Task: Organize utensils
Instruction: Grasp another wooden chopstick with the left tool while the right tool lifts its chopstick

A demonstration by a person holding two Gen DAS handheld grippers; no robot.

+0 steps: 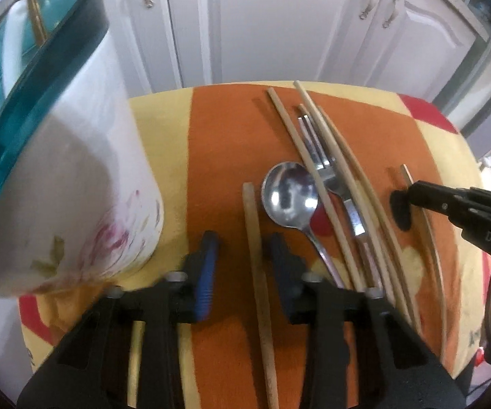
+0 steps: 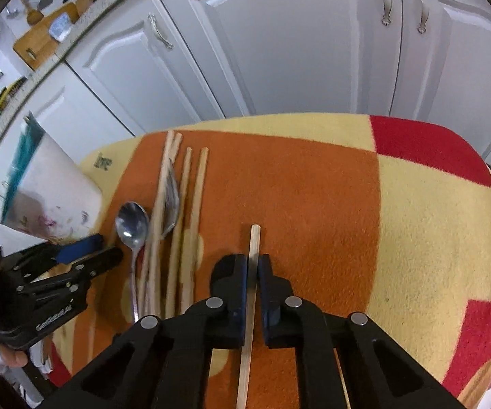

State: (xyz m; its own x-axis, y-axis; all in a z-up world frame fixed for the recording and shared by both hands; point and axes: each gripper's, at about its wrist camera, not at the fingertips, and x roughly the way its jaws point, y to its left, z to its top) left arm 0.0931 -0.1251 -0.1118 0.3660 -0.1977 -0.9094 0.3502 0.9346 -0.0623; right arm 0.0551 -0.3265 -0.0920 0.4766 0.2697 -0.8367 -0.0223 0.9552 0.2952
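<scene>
One chopstick pinched by right gripper, far from cloth edge.

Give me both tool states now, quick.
Left tool: open, straddling a chopstick, not clamped.
Right tool: closed on a single chopstick.

Holder blocks left; cloth right of chopsticks open.
</scene>
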